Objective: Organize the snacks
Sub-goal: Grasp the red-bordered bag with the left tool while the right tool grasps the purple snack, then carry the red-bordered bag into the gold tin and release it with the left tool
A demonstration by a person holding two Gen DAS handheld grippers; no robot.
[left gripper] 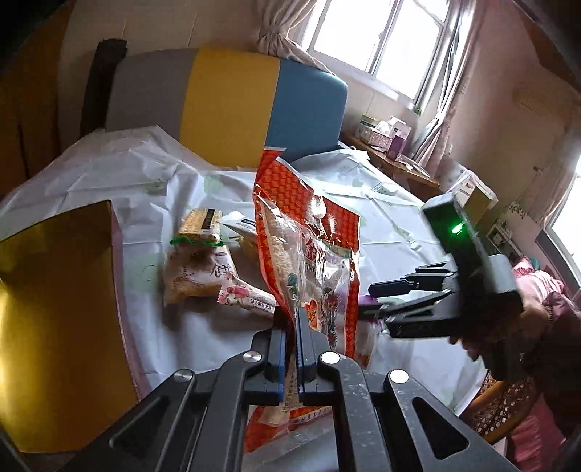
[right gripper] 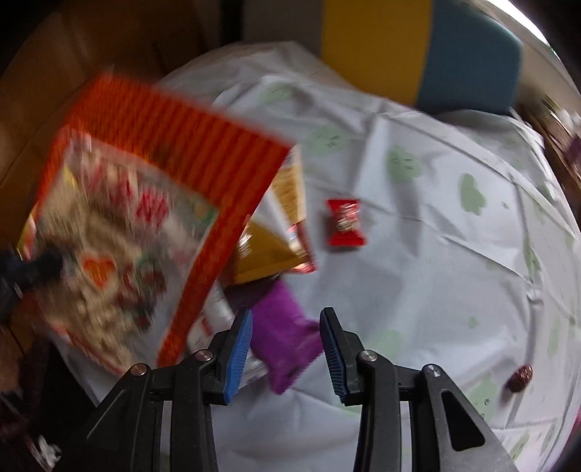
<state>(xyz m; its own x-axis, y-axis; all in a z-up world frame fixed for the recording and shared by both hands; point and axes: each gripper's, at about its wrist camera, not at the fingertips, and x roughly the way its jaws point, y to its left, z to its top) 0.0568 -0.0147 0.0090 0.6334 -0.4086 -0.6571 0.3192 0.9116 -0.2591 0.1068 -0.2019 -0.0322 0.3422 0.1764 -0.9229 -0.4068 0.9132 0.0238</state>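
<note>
Above the white green-spotted tablecloth (left gripper: pixel 109 174), left gripper (left gripper: pixel 290 319) clamps the large red-and-clear crinkly snack bag's (left gripper: pixel 308 247) edge, lifting it clear; right gripper (right gripper: pixel 287 337), jaws apart, straddles purple packet (right gripper: pixel 283 334).

Daylight floods through the blown-out windows (left gripper: pixel 385 32), glare streaks the orange snack bag (left gripper: pixel 308 232), which smears with motion blur in the right wrist view, and fisheye edges darken and curve.
</note>
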